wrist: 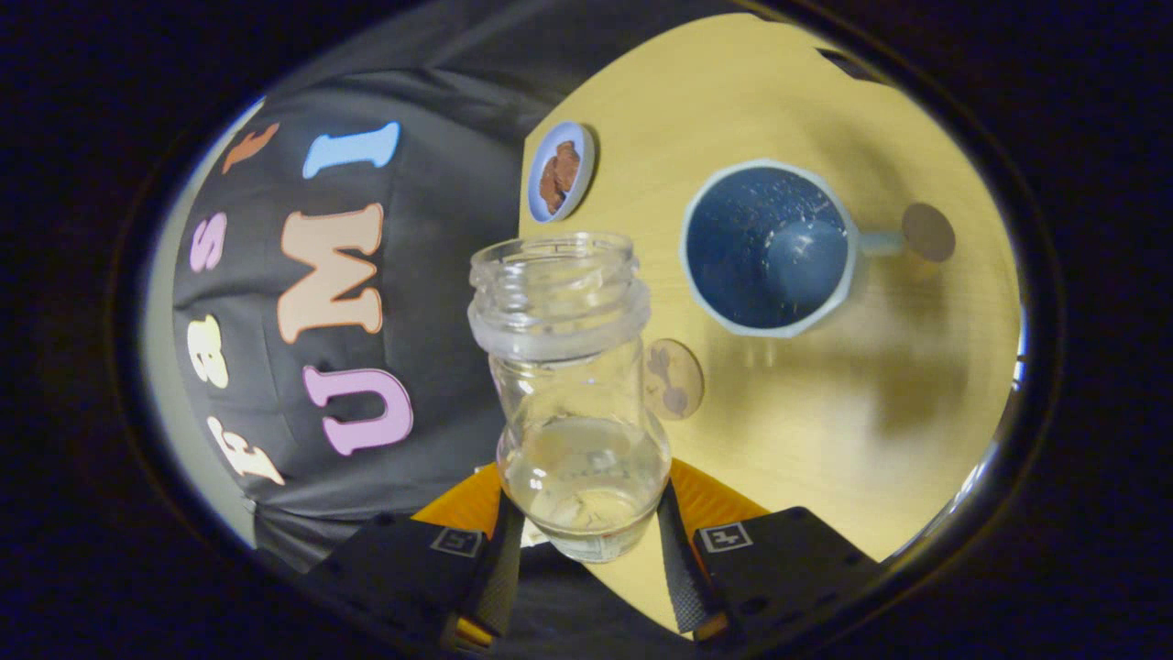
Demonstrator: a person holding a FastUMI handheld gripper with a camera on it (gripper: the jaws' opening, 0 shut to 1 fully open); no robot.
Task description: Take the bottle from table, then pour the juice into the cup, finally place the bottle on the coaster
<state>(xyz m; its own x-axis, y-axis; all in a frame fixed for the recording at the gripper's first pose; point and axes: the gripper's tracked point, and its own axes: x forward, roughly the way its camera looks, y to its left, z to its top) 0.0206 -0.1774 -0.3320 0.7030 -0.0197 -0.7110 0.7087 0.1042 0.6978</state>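
Bottle: we see the bottle between the fingers, its long axis running away from us, open mouth pointing forward toward the table.
Bottle contents: a little clear liquid near its base.
Gripper: our gripper has both fingers pressed on the bottle's lower body.
Cup: the blue cup lies beyond the bottle's mouth, to one side; we cannot tell any contents.
Coaster: the coaster sits just beside the bottle's neck.
Dish: a small dish holds brown pieces.

Camera rides the hand-held gripper, tilted sideways, close over the table
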